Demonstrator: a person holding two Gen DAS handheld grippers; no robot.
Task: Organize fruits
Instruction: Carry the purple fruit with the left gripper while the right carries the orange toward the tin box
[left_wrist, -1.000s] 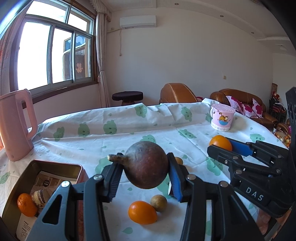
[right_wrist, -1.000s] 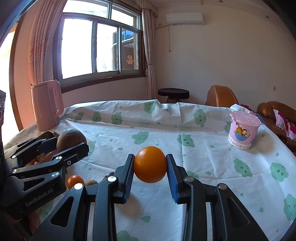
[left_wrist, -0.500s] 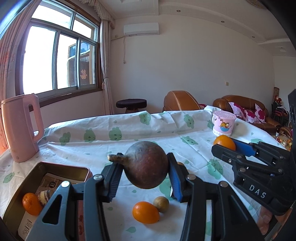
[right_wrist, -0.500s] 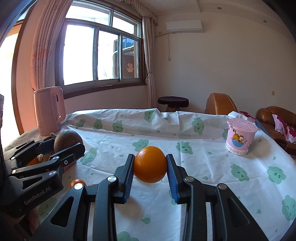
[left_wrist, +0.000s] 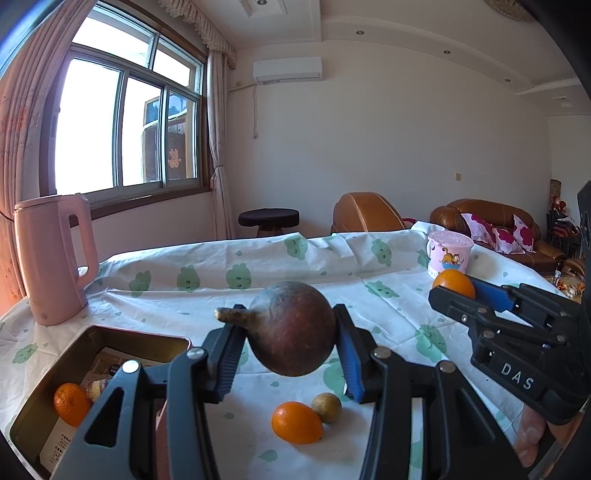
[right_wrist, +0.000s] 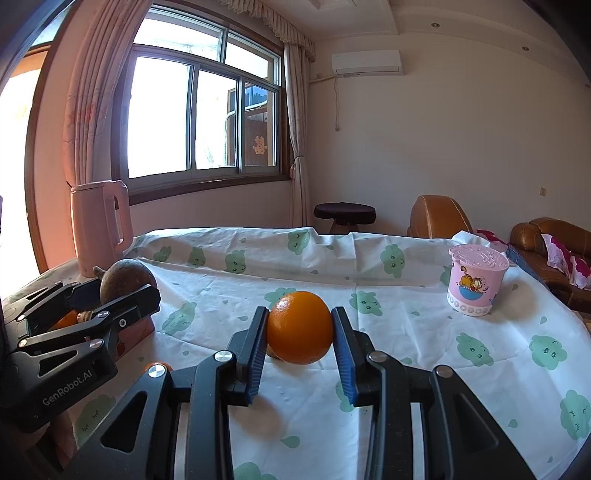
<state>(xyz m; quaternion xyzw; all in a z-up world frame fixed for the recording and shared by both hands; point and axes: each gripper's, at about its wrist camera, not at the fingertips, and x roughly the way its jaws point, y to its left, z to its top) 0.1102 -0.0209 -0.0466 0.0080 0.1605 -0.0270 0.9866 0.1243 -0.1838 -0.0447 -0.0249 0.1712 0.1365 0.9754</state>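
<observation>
Tin (left_wrist: 122, 334) left of 2 loose fruits (left_wrist: 297, 422); kettle (left_wrist: 51, 258) behind tin; cup (left_wrist: 448, 254) far right.

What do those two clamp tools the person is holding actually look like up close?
Both are matte black plastic frames with triangular cutouts and silver screw heads. Each ends in two ribbed pads: on the left gripper and the right gripper alike, one pad is black and the other blue. One body reads "GenRobot.AI" in white, the other "DAS". No cables show; a bare fingertip shows.

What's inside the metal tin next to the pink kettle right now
In the metal tin, one small orange sits on printed paper, with a pale knobbly piece beside it. The left gripper, holding the brown fruit, hides the tin's near right part.
</observation>
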